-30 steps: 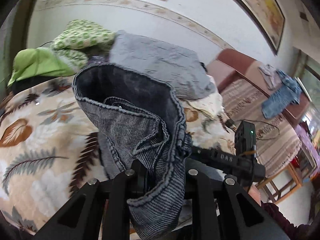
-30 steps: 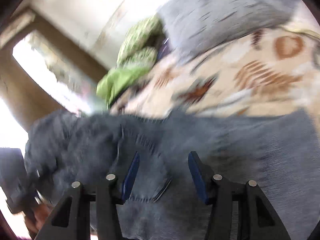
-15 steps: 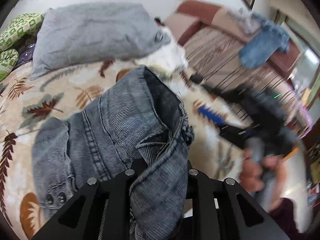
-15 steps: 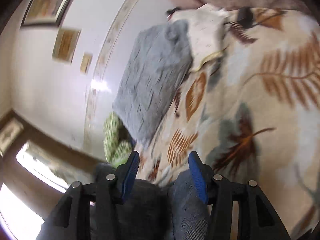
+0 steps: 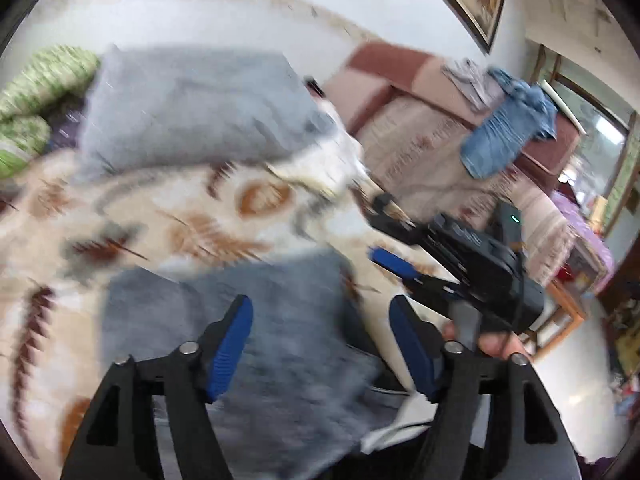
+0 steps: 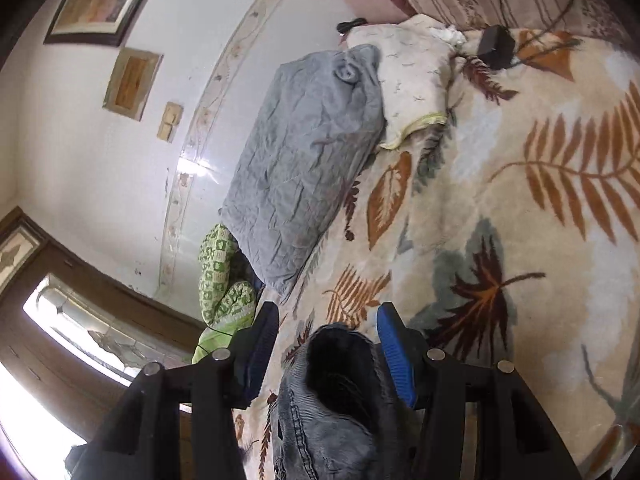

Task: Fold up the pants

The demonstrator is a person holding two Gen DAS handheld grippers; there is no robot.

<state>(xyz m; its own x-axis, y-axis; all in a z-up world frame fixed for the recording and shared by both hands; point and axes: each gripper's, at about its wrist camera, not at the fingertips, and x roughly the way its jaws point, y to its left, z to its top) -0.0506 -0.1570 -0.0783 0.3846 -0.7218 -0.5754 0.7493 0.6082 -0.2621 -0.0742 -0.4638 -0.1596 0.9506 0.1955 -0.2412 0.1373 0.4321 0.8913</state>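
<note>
Grey corduroy jeans [image 5: 280, 320] lie bunched on the leaf-patterned blanket [image 5: 160, 220], blurred in the left wrist view. My left gripper [image 5: 318, 304] hovers just over them with its jaws opening; the blue pads stand wide apart and press on nothing. In the right wrist view the jeans' waistband [image 6: 320, 432] humps up between the fingers of my right gripper [image 6: 328, 312], which is open; a gap shows at the left pad. The right gripper [image 5: 374, 227], held by a hand, also shows at the right of the left wrist view.
A grey pillow [image 6: 312, 152] and a cream pillow [image 6: 412, 88] lie at the head of the bed, with green patterned cloth [image 6: 220, 280] beside them. A black box with a cable [image 6: 496, 46] sits on the blanket [image 6: 500, 200]. A sofa with a blue garment [image 5: 508, 132] stands beyond.
My left gripper was shut on the jeans' waistband; now its jaws are apart and the jeans lie on the bed. My right gripper swung from above the jeans toward the pillows, staying open.
</note>
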